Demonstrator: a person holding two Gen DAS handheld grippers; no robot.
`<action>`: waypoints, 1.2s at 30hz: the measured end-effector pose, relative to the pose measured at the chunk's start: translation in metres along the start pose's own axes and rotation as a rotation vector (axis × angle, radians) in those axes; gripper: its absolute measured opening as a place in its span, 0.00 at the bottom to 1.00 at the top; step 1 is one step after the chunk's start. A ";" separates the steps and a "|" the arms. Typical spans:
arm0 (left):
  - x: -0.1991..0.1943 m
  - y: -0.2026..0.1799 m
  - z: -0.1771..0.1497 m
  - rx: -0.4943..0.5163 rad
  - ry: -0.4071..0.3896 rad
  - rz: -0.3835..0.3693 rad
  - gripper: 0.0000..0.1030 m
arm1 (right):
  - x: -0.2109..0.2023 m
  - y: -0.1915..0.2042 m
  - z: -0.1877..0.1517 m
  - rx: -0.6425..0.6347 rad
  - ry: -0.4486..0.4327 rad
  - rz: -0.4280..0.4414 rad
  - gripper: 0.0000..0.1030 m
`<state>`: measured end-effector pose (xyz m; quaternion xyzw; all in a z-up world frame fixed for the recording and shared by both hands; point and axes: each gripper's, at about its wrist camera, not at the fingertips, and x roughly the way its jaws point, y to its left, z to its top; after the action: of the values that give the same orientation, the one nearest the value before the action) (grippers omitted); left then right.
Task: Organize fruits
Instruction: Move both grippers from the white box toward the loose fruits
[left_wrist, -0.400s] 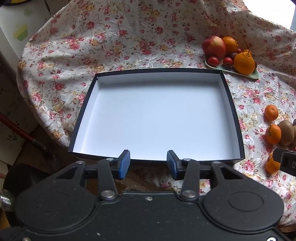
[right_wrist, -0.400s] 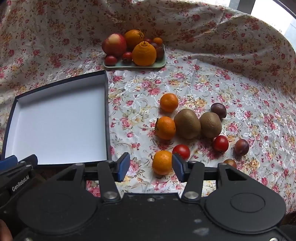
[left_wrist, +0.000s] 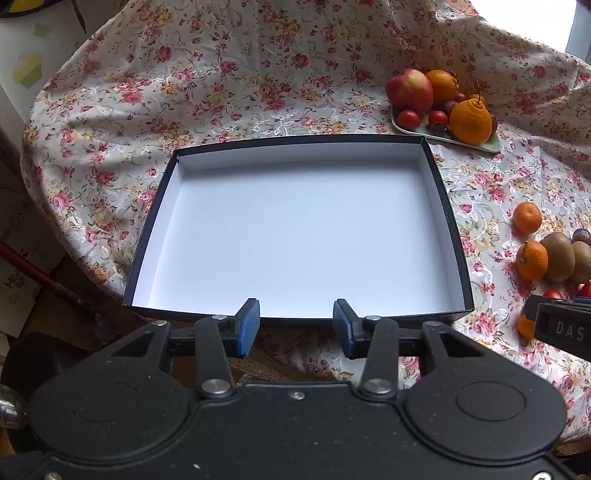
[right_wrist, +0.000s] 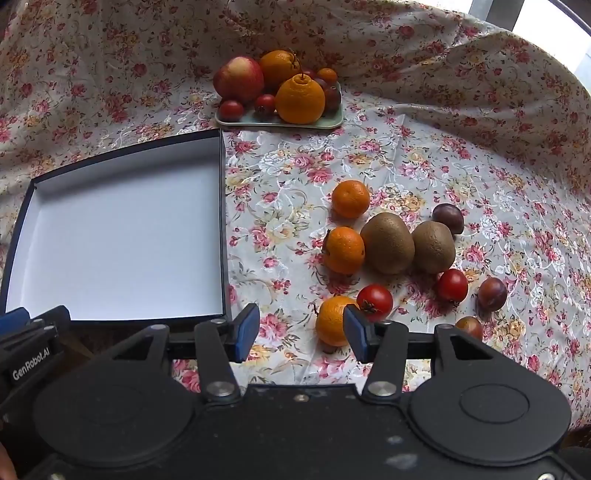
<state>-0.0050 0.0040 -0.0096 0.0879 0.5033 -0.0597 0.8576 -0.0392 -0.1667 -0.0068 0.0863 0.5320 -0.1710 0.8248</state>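
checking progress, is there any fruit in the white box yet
No, the box shows only its bare white floor, while the kiwis and mandarins lie on the tablecloth.

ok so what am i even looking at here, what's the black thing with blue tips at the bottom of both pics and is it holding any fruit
Those are two hand-held grippers: clamps that a person carries, one in each hand, each with a camera looking along its two blue-padded fingers. One picture comes from the left hand-held gripper, which faces an empty white box with dark walls. The other comes from the right hand-held gripper, which points down at loose fruit on a flowered tablecloth: three mandarins, two kiwis, two cherry tomatoes and some small dark round fruits. Further back a pale green tray carries an apple, oranges and smaller fruit. Neither clamp holds anything; both stand open. The nearest mandarin lies just beyond the right one's fingers, not gripped.
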 end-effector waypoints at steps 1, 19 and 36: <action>0.000 -0.001 0.000 0.002 -0.002 0.000 0.50 | 0.000 -0.001 0.000 -0.002 0.002 0.000 0.51; 0.000 -0.007 0.005 0.014 0.015 -0.004 0.50 | 0.005 -0.004 0.000 0.007 0.018 0.010 0.51; -0.004 -0.024 0.006 0.058 0.014 -0.037 0.50 | 0.006 -0.016 -0.002 0.039 0.035 0.018 0.51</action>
<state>-0.0064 -0.0208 -0.0051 0.1038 0.5088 -0.0895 0.8499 -0.0450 -0.1824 -0.0128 0.1102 0.5422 -0.1726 0.8149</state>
